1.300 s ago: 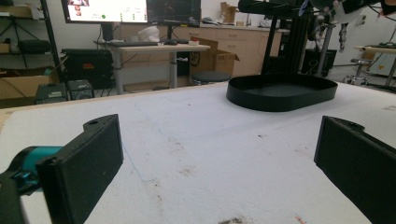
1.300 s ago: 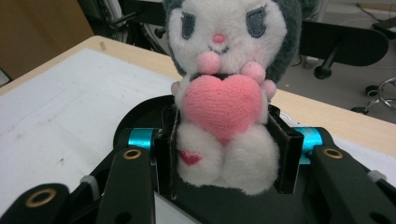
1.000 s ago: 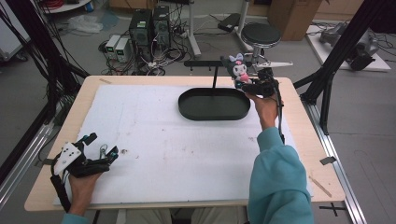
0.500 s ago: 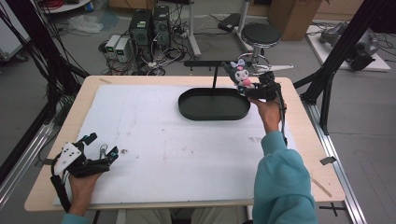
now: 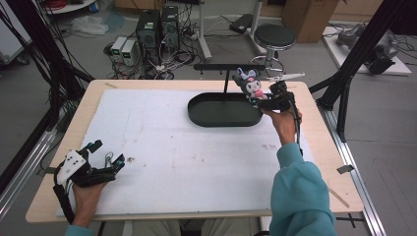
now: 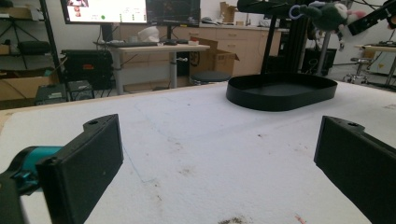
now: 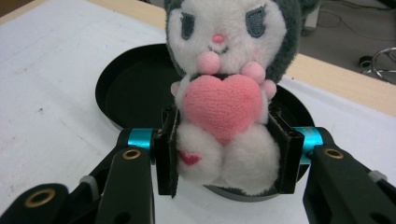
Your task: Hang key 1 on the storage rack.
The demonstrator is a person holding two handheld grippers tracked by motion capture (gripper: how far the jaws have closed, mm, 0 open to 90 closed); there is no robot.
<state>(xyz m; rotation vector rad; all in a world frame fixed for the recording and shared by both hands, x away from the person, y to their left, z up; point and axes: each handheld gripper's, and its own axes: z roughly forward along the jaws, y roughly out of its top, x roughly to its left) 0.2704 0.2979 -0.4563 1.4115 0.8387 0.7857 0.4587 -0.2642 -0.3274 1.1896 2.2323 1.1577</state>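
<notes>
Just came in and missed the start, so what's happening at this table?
A person works with a gripper in each hand. The right gripper is shut on a plush toy with a pink heart, holding it in the air at the right end of the black oval tray. The tray looks empty. The left gripper rests open at the near left of the white table cover, gripping nothing.

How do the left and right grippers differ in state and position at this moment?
The left gripper is open with nothing between its jaws; the right gripper is shut on the plush toy. The left gripper sits low at the near left of the table; the right gripper is held up at the far right, beside the black tray. Each is held in one hand.
</notes>
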